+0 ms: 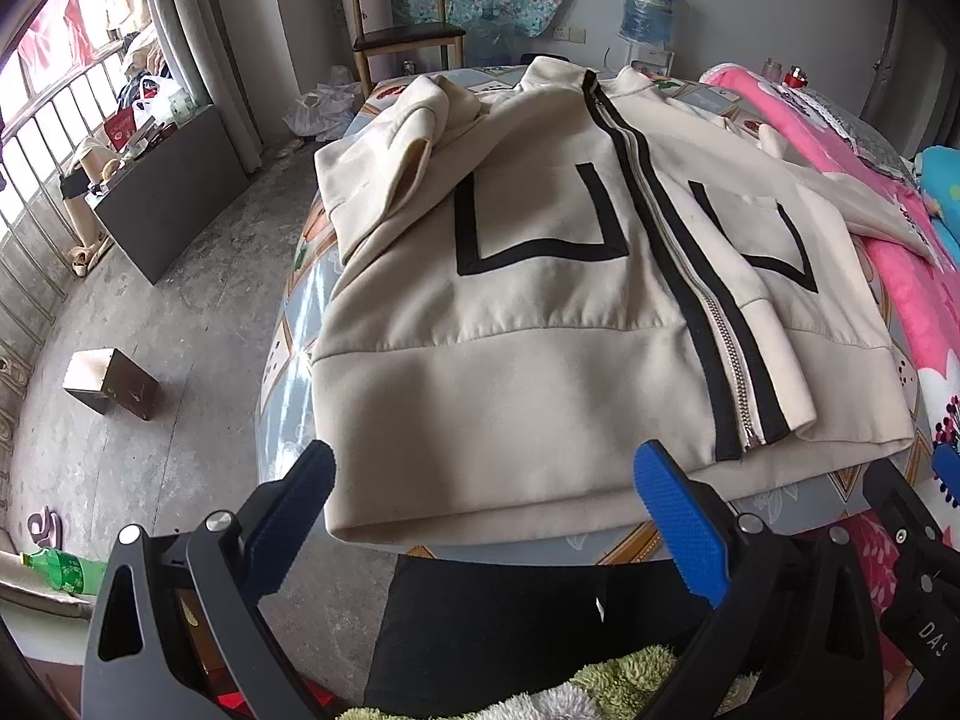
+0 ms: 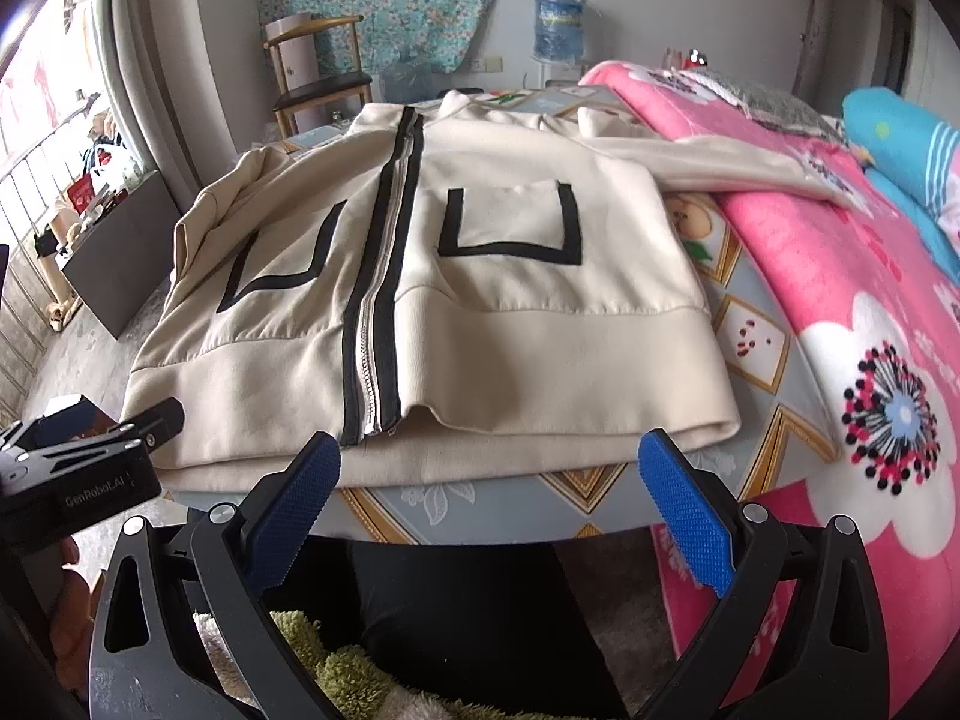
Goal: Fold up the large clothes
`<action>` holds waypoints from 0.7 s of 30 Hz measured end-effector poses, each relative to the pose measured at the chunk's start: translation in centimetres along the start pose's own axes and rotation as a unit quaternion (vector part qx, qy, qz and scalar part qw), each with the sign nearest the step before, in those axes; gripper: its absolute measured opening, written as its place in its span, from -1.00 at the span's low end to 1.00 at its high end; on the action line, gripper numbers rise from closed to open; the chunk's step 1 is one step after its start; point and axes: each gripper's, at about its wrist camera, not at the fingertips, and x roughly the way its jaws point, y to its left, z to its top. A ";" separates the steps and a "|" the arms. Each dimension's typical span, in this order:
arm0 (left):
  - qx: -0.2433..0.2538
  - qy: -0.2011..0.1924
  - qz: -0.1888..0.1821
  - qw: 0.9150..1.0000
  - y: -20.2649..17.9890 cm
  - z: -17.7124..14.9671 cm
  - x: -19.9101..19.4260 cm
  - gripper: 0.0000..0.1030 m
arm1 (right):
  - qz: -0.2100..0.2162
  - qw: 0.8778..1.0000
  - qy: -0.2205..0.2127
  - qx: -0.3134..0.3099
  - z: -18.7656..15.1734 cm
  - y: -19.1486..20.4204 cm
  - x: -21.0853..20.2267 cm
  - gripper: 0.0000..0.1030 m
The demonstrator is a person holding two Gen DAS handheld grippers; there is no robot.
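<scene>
A cream zip-up jacket (image 1: 528,312) with black trim and a silver front zipper lies front-up on the patterned table (image 1: 282,372), hem toward me. It also shows in the right wrist view (image 2: 480,312). Its left sleeve (image 1: 384,180) is folded in over the chest. Its right sleeve (image 2: 720,159) stretches out over the pink blanket. My left gripper (image 1: 486,516) is open and empty, just short of the hem's left part. My right gripper (image 2: 489,510) is open and empty, just short of the hem's right part, near the zipper end.
A pink flowered blanket (image 2: 852,312) covers the bed on the right. A wooden chair (image 1: 402,18) and a water jug (image 1: 648,6) stand beyond the table. A dark cabinet (image 1: 168,192), a small box (image 1: 111,381) and a green bottle (image 1: 60,570) are on the floor at left.
</scene>
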 end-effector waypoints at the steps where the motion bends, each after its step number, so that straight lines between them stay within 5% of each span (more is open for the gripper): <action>1: 0.000 -0.001 0.001 1.000 0.3 0.2 0.1 0.90 | -0.003 1.000 -0.004 -0.003 0.2 0.0 0.0 0.87; 9: 0.005 -0.021 -0.027 0.999 1.8 1.2 1.0 0.90 | 0.006 1.000 -0.014 0.010 1.7 -1.7 1.0 0.87; 16: -0.034 -0.055 -0.146 0.987 4.8 0.4 1.5 0.90 | 0.018 0.999 -0.015 0.046 3.0 -7.1 2.0 0.87; 21: -0.004 -0.056 -0.102 0.993 6.1 -0.9 1.8 0.90 | -0.009 0.999 -0.002 0.052 3.2 -11.5 3.0 0.87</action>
